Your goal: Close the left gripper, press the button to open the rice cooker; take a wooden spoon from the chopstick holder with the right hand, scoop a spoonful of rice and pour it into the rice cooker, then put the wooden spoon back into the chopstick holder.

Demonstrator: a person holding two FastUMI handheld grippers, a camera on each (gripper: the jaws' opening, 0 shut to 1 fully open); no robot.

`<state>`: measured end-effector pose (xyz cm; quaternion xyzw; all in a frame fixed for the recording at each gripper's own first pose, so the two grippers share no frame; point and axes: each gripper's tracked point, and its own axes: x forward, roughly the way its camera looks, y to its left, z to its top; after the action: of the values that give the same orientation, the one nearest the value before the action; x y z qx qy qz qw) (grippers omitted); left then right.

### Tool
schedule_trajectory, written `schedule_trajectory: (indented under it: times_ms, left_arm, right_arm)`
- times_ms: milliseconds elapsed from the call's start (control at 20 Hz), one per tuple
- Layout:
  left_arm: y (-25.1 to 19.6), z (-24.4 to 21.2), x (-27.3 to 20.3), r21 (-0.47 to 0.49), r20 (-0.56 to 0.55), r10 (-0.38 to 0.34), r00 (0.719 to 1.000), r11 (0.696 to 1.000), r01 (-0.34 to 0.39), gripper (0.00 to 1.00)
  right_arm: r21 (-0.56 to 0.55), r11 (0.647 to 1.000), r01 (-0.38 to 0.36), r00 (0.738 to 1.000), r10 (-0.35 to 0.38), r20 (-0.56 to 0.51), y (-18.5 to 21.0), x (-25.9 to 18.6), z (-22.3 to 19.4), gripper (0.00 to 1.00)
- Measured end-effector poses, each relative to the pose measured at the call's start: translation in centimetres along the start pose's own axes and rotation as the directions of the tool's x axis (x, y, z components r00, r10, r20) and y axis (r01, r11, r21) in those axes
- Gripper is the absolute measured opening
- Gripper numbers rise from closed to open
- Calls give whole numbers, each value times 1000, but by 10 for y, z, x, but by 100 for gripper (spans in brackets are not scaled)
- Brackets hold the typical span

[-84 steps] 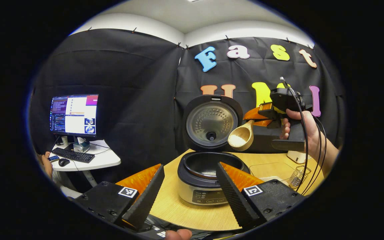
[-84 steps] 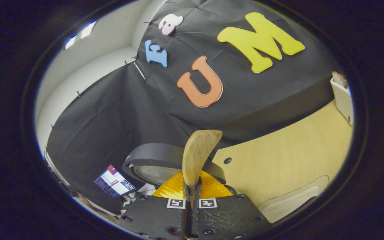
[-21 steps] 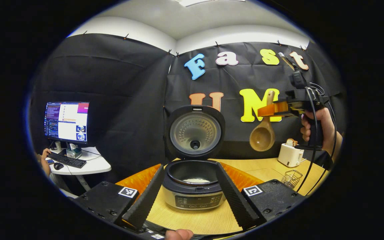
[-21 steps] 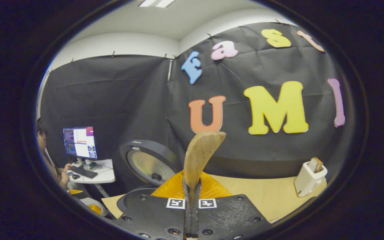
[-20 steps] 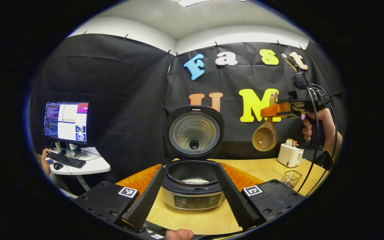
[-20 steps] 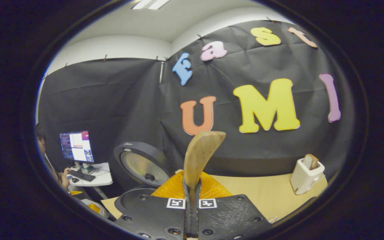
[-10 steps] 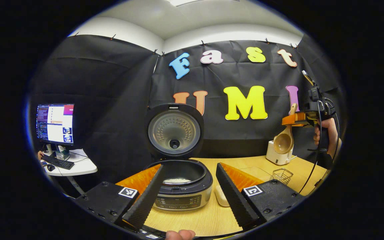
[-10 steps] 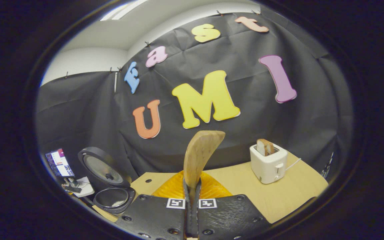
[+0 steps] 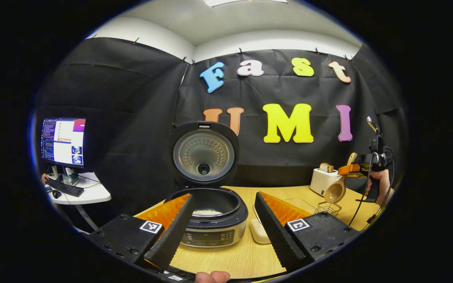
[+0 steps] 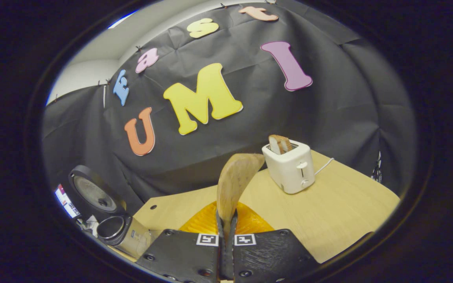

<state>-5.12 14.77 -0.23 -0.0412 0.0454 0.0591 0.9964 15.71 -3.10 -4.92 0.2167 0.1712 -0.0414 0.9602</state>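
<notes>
In the left gripper view, a lit monitor stands on a small white desk at the far left. The left gripper is released, its ribbed wedge-shaped fingers spread wide with the cooker between them: a round, glossy dark pot with its dimpled metal lid upright and white rice inside. A pale rounded dish lies beside it on the wood-grain table. Further right stand a boxy white toaster and a wire holder. The right gripper is clenched on the spoon, whose smooth rounded bowl hangs just above the holder; a second ago it was high up by the cloth wall, nearer the cooker. In the right gripper view the spoon's handle rises from the pinched fingers.
</notes>
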Motion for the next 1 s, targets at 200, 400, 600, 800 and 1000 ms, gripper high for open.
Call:
schedule_trajectory:
  times_ms: [200,400,600,800,1000]
  left_arm:
    - [2,1,-1,1,4,1,1000,1000,-1,99]
    - [10,0,-2,23,0,28,1000,999,-28,99]
    - [7,4,-3,18,11,14,1000,1000,-14,99]
    - [8,6,-4,12,18,13,1000,1000,-13,99]
    - [14,5,-6,22,11,33,999,999,-33,99]
  right_arm:
    - [2,1000,20,999,-20,-35,-5,11,-26,0]
    - [-4,999,42,998,-42,-40,-10,18,-48,1]
    - [-2,998,69,997,-70,-29,-17,25,-61,0]
    - [-7,997,82,996,-82,-45,-21,26,-74,0]
    - [-4,996,87,994,-87,-69,-28,28,-84,5]
